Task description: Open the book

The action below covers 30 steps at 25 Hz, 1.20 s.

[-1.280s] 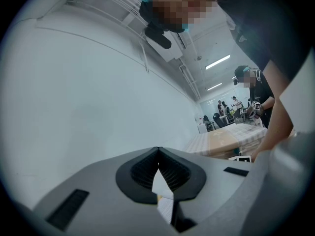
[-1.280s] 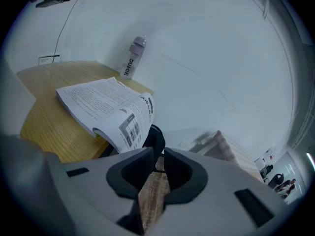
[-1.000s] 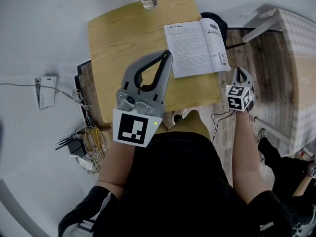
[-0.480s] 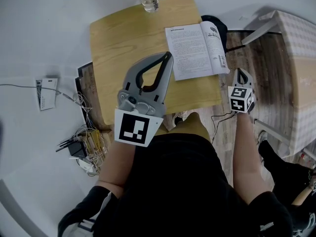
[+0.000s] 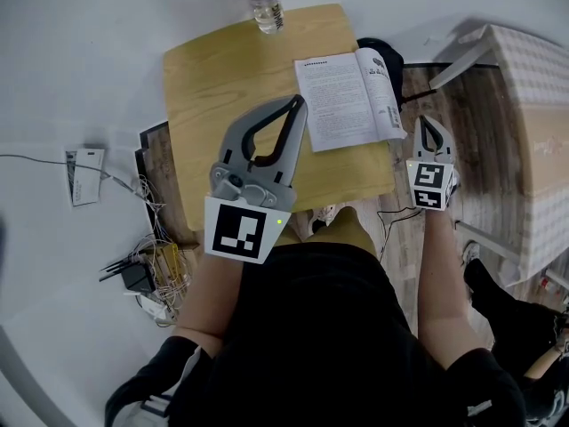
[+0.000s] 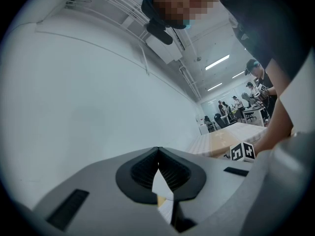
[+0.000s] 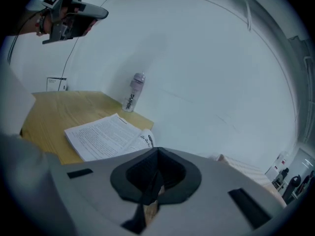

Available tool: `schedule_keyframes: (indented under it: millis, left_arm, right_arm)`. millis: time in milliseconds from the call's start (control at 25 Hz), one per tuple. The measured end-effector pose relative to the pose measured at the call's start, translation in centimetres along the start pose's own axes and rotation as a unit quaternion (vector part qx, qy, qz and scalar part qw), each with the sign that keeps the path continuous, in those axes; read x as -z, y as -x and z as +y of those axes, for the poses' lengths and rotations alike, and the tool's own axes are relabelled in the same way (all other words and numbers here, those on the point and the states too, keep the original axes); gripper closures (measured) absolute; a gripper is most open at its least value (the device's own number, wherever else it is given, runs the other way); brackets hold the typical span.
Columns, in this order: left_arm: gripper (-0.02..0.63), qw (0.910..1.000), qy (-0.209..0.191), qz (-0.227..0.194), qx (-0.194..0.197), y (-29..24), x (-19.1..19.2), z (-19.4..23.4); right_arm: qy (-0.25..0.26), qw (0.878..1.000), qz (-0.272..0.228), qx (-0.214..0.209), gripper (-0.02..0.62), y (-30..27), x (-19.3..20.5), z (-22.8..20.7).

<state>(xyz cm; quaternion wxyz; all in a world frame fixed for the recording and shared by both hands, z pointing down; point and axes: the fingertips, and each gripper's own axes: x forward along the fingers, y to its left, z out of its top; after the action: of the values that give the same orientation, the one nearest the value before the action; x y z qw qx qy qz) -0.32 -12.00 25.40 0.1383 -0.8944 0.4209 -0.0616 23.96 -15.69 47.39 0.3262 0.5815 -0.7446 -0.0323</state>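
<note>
One bottle (image 5: pixel 264 0) stands on the table (image 5: pixel 213 78) beyond the open book (image 5: pixel 342 100).

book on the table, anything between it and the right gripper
Nothing visible does. The book lies open by the right edge of the table; the right gripper, jaws shut, hangs just off that edge beside it. The bottle stands at the far edge, clear of both.

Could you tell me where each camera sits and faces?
Head view: on head, steeply down at table, book; left gripper, right gripper, arms show.
Left gripper view: on that gripper, level at wall; shut jaws.
Right gripper view: on that gripper, toward book, bottle; shut jaws.
Shared: book, bottle, in head and right gripper views.
</note>
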Motion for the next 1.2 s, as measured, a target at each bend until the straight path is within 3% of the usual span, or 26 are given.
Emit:
schedule_keyframes:
  millis: [520,1200]
  left_arm:
    - [0.595,0.9999,-0.011,-0.012,0.004,-0.3,-1.4,-0.7]
    - [0.595,0.9995,-0.023,-0.018,-0.012,0.3,-2.5,0.4]
  right_arm:
    - [0.03,0.991,-0.133,0.01,0.568,4.2,-10.7,-1.8]
    - [0.052,0.959,-0.276,-0.036,0.568,9.9,-21.8,-0.5]
